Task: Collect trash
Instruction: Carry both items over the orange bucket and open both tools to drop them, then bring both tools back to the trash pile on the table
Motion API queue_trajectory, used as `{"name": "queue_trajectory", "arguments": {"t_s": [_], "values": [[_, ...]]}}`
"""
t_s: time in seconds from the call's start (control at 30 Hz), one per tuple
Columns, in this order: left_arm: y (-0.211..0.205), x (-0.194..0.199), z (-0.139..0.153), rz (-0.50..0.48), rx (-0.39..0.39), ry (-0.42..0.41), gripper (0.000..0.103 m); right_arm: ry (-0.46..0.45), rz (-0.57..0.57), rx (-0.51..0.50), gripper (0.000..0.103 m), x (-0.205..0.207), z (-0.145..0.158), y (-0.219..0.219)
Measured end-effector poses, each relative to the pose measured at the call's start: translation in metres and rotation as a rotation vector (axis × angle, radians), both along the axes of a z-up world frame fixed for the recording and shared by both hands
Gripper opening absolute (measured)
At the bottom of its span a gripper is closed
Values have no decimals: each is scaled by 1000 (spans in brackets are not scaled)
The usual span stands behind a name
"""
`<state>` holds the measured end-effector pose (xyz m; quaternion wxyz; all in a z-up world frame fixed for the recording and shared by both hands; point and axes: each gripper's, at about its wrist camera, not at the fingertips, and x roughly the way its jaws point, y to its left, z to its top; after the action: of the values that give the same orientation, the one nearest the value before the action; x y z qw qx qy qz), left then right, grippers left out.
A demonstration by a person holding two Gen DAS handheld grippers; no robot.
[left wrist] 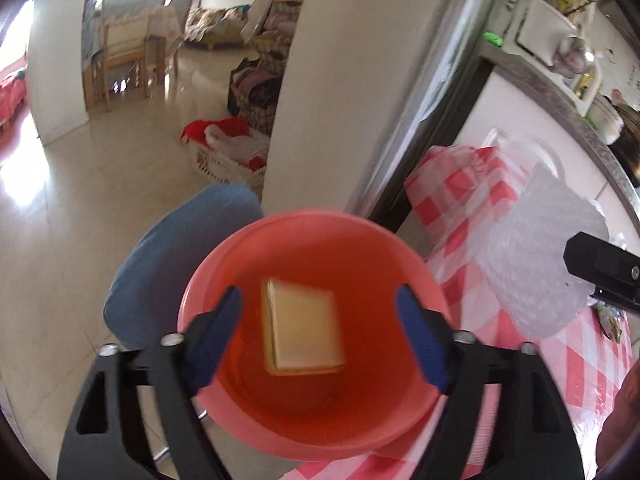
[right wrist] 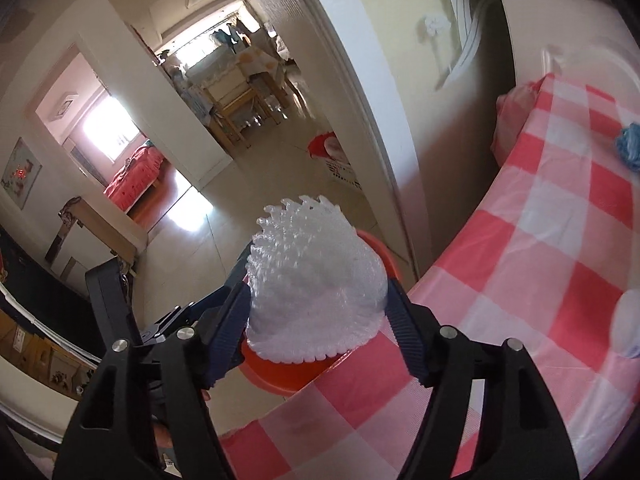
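My left hand-held gripper (left wrist: 318,338) hung with its blue pads spread wide over a salmon-pink bucket (left wrist: 280,424), nothing pressed between them. A pale, squarish piece of packaging (left wrist: 304,328), blurred in the left wrist view, showed inside the bucket's mouth between the two pads and clear of both; I could not tell whether it lay on the bottom or hung in the air. The bucket stood at the edge of the worktop (right wrist: 540,240), which was covered with a red-and-white checked cloth, and a chair with a blue backrest (left wrist: 160,264) stood just beside it on the floor side.

My right hand-held gripper (right wrist: 318,320) held a crumpled wad of clear bubble wrap (right wrist: 316,280) between its fingers above the bucket's rim (right wrist: 280,376). The wad filled the whole gap and both pads touched its sides, though I could not tell how firmly they pressed. Farther back on the checked cloth lay a small blue crumpled scrap (right wrist: 630,148), and a white rounded thing (right wrist: 628,328) sat near the right edge of that view, too blurred to name. A white laundry basket (left wrist: 228,164) with red cloth stood on the tiled floor beyond the doorway.
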<state>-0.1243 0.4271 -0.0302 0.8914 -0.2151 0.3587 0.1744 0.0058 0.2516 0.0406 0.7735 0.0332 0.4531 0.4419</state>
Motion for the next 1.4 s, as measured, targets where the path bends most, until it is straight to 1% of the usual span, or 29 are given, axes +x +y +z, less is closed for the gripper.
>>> {"name": "queue_trajectory", "arguments": {"t_s": [0.03,0.07,0.1,0.13,0.2,0.27,0.33,0.43,0.5,0.53,0.6,0.67,0.77,0.87,0.93,1.1,1.4], "values": [[2,-2,-1,6,-3,-2,82,13,-5,3,77,2,-4,0],[3,-4,-2,8,-1,-3,84,30,-12,6,80,4,-7,-1],[3,-5,-2,15,7,2,90,42,-25,9,84,6,-9,-3],[4,-6,-2,21,13,5,91,50,-33,16,85,7,-11,-3],[4,-11,0,32,12,6,91,74,-40,64,85,9,-10,-11],[5,-13,2,43,0,-3,91,72,-57,100,88,8,-7,-22],[2,-17,6,38,-8,-14,91,61,-75,129,89,7,-3,-36],[-4,-20,13,5,-7,-36,91,19,-117,171,89,2,8,-64],[-9,-25,19,-12,-16,-65,91,-26,-147,194,90,-4,15,-88],[-12,-27,22,-11,-18,-77,91,-48,-166,205,93,-7,19,-100],[-18,-32,28,-12,-31,-104,91,-81,-201,227,94,-10,20,-120],[-27,-32,34,-21,-49,-107,91,-111,-253,243,95,-13,21,-142],[-45,-25,42,-42,-51,-75,91,-125,-307,268,97,-14,21,-170],[-62,-19,50,-72,-72,-63,91,-142,-360,296,97,-8,21,-202],[-76,-15,55,-96,-77,-62,91,-131,-400,312,98,-5,19,-223],[-118,0,70,-199,-53,-37,91,-138,-492,336,98,0,18,-265],[-178,17,82,-291,-29,-5,91,-163,-673,370,98,12,16,-348]]}}
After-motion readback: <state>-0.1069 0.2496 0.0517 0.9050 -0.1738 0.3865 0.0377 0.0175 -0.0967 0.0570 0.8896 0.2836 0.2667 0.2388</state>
